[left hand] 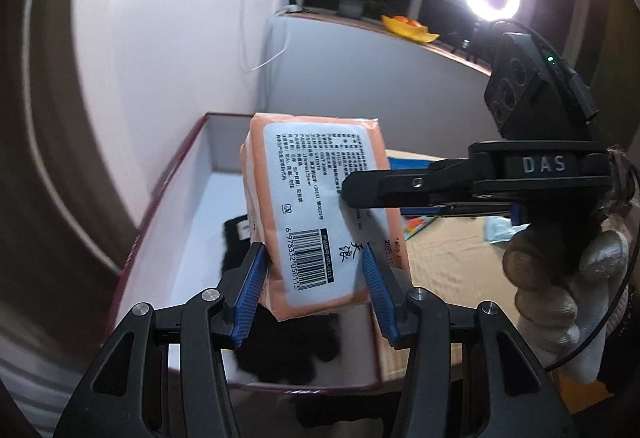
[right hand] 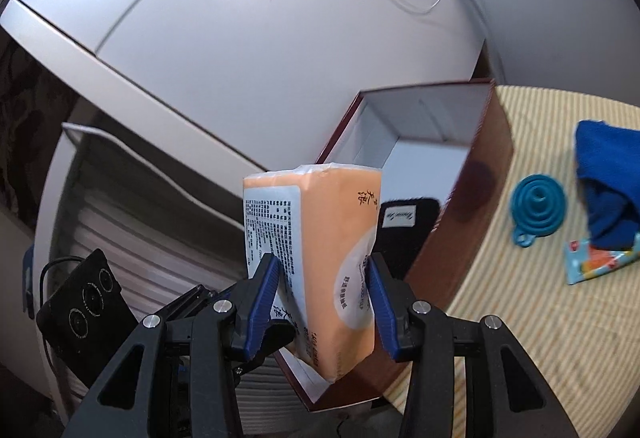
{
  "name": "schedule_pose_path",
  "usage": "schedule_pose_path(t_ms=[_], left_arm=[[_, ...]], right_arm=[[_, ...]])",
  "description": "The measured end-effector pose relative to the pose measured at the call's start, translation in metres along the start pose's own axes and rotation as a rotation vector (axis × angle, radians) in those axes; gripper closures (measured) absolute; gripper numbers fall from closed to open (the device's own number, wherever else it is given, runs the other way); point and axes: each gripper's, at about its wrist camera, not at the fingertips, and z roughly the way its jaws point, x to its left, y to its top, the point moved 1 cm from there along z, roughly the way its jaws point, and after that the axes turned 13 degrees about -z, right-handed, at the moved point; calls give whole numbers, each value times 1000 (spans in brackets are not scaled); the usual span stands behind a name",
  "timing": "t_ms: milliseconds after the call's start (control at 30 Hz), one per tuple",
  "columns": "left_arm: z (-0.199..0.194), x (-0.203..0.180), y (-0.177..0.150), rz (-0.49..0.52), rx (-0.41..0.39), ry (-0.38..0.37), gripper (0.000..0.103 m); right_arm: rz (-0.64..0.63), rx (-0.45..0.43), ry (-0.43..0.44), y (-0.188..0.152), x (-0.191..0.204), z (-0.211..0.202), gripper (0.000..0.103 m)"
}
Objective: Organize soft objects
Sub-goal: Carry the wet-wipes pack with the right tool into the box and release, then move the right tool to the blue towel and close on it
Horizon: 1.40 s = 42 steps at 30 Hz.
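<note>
Orange tissue pack (left hand: pixel 320 214) held tilted above open box (left hand: pixel 168 198).

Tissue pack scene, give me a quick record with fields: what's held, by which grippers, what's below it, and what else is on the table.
held item: orange tissue pack
left gripper: shut on the pack's lower end
right gripper: shut on the same pack
below: open maroon box with white inside
in box: black cloth item
on table: blue funnel, blue cloth

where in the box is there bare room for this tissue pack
The far half of the dark red box shows bare white floor up to its back wall. The near end is crowded by black cloth items. Outside, a teal funnel and blue cloth lie on the striped tablecloth.
</note>
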Motion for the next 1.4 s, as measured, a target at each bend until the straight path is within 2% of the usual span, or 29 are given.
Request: schedule_pose_path(t_ms=[233,333,600,700,800,1033,1167,1400], left_arm=[[-1,7,-6,-19,-7,40,55],[-4,4,-8,-10,-23,52,55],[-11,-12,-2,1,-52,26,55],[-13,-21,-1,-1,-57,6,55],[-13,-32,-3,8,-60,-22,55],[-4,-67,-13,38,-36,-89,55],[9,-89,-19,54,-8,-127,55],[44,-130,-22,54,40,-163,55]], right_arm=[[-33,3,-23,4,10,5,59],[-55,-7,-49,3,13,-4,52],[-72,-33,-123,-8,0,-37,47],[-63,-57,-148,-18,-11,-58,41],[-46,-71,-171,-29,-22,-78,41],[-28,-126,-290,-64,-58,-144,41],[-21,-157,-376,-84,-79,-184,41],[54,-142,-419,-89,-120,-227,41]])
